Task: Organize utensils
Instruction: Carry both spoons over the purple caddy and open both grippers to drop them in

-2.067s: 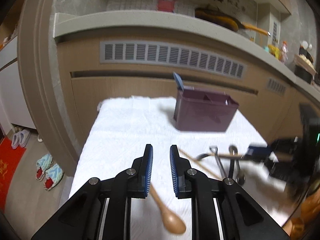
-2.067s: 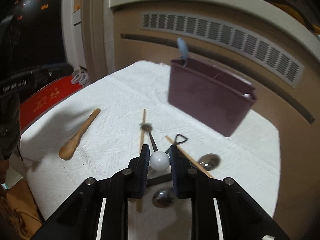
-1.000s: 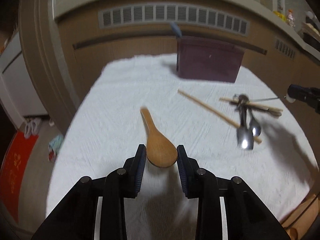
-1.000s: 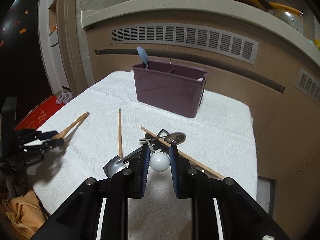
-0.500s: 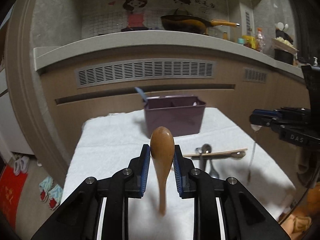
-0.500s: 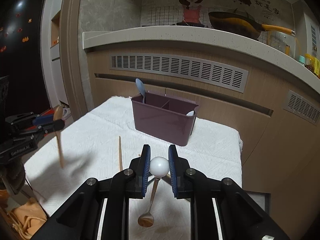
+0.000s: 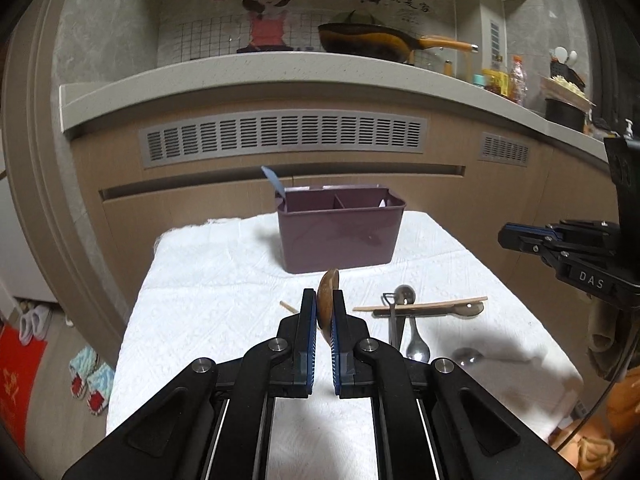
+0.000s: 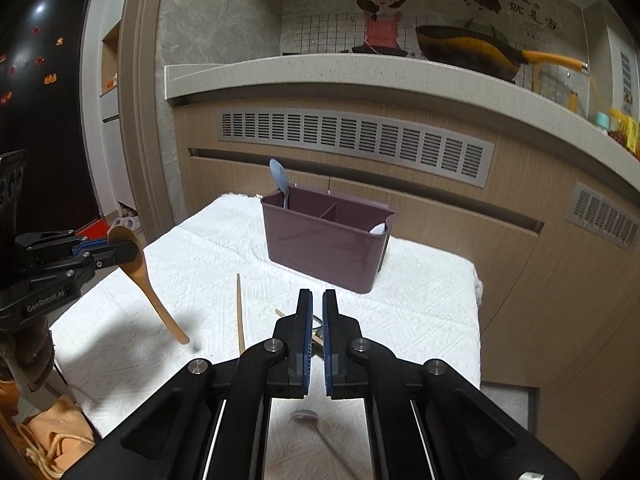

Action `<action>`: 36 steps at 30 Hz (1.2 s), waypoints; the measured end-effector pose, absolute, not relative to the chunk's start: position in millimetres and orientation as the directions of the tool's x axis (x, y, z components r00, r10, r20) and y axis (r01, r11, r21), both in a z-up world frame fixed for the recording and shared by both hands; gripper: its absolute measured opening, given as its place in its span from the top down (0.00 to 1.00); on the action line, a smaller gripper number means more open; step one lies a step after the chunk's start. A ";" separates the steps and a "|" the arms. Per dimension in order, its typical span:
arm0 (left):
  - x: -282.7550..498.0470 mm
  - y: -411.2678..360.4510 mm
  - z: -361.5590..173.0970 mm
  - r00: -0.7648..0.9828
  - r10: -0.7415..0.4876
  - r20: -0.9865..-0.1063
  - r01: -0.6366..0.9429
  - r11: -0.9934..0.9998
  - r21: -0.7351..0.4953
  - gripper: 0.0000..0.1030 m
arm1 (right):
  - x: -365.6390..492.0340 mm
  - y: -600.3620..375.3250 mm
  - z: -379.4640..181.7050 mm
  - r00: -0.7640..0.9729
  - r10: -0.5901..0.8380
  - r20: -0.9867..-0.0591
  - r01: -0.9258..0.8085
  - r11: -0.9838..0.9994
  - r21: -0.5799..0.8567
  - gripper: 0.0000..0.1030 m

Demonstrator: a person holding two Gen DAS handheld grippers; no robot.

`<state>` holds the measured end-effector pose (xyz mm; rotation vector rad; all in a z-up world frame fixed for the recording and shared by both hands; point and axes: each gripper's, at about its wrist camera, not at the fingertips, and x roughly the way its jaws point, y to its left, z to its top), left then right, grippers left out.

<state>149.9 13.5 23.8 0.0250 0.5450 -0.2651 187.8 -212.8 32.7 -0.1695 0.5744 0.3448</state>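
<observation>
Spoon (image 7: 329, 297) of wood sits squeezed tight in my left tool (image 7: 323, 316). My right tool (image 8: 317, 312) is pinched together with nothing in it.

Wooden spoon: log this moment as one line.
left gripper shut on wooden spoon | right gripper shut, empty | purple caddy beyond

The wooden spoon (image 8: 138, 264), which lay flat on the white-covered tabletop (image 7: 224, 280) in front of the purple caddy (image 7: 338, 232), now hangs clamped by its bowl in the left hand-held gripper (image 7: 324, 312). The white-ended metal spoon (image 8: 316, 426) has dropped from the right hand-held gripper (image 8: 317, 308), whose jaws have closed empty.
</observation>
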 end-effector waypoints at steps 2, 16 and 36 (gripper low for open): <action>149.9 13.0 23.0 0.821 -0.245 -0.516 0.257 0.965 -0.049 0.94 | 189.0 -215.7 30.6 0.778 0.274 -0.566 -0.366 0.929 -0.052 0.97; 153.5 -4.5 18.1 0.790 -0.310 -0.530 0.316 0.945 -0.081 0.94 | 91.7 -271.3 -53.0 0.628 0.169 -0.759 -0.359 0.929 -0.090 0.55; 149.3 -3.1 16.4 0.773 -0.308 -0.555 0.308 0.947 -0.096 0.94 | 121.3 -302.5 -42.0 0.716 0.140 -0.684 -0.196 0.981 -0.005 0.80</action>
